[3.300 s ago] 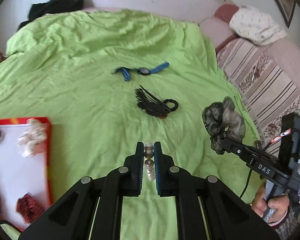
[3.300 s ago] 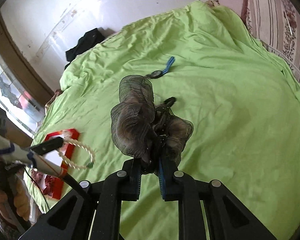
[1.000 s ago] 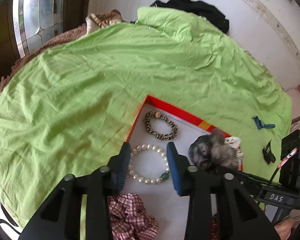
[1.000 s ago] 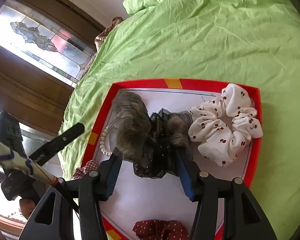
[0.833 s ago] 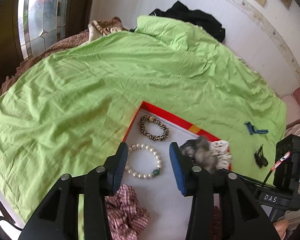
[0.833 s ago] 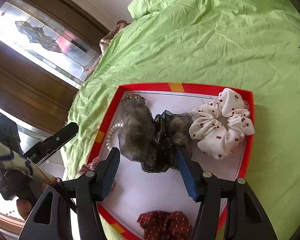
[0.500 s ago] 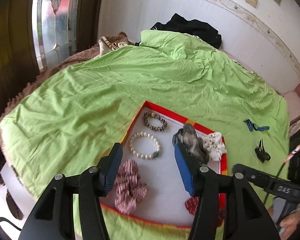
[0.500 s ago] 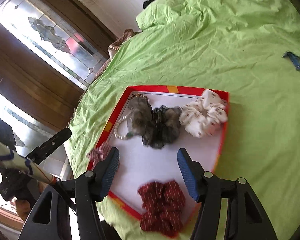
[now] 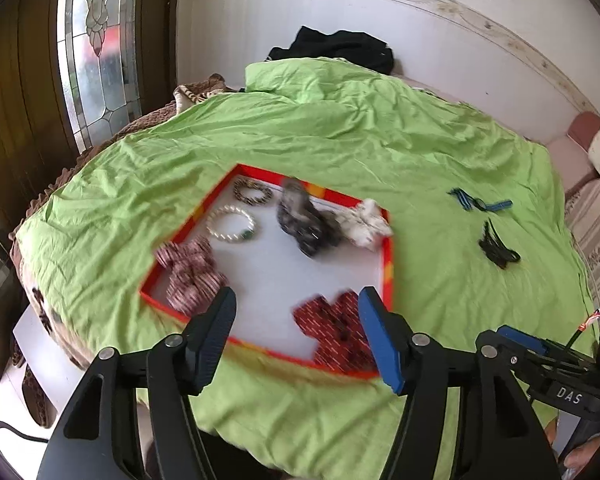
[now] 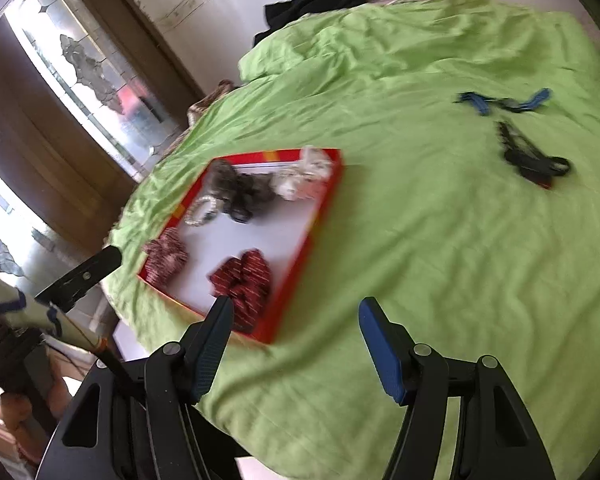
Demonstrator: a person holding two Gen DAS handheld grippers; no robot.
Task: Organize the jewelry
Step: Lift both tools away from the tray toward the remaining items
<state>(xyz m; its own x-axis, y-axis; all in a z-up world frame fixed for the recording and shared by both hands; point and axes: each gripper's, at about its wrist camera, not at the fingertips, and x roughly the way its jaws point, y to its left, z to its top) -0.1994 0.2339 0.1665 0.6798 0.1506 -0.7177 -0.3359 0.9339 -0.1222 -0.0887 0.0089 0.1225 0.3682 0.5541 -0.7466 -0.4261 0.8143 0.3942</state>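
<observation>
Between the blue-padded fingers of the left gripper (image 9: 296, 334) there is only air: its jaws have just been opening, stand wide and hold nothing. Just beyond its tips lies the shallow red-rimmed tray with a white floor (image 9: 387, 264) on the green bedsheet (image 9: 360, 140). Nearest the right fingertip sits a dark red patterned scrunchie (image 9: 336, 330), and nearest the left fingertip a red-and-white checked scrunchie (image 9: 190, 272). Farther in lie a white pearl bracelet with one green bead (image 9: 231, 225) and, behind it, a brown-and-gold beaded bracelet (image 9: 253, 192). The grey gauze hair bow (image 9: 306, 220) rests at the tray's far side, touching a white scrunchie with small red dots (image 9: 366, 220) in the far right corner. Well to the right of the tray, on the bare sheet, lie a blue-strapped watch (image 9: 480, 202) and a black tangle of cord (image 9: 496, 246).

The right gripper (image 10: 296, 336) has also just been opening; its jaws are spread wide and empty above the sheet, with the tray's near corner ahead of its left finger. The watch and the black tangle lie far ahead to its right. A black garment (image 9: 336, 46) is heaped by the white wall beyond the bed.
</observation>
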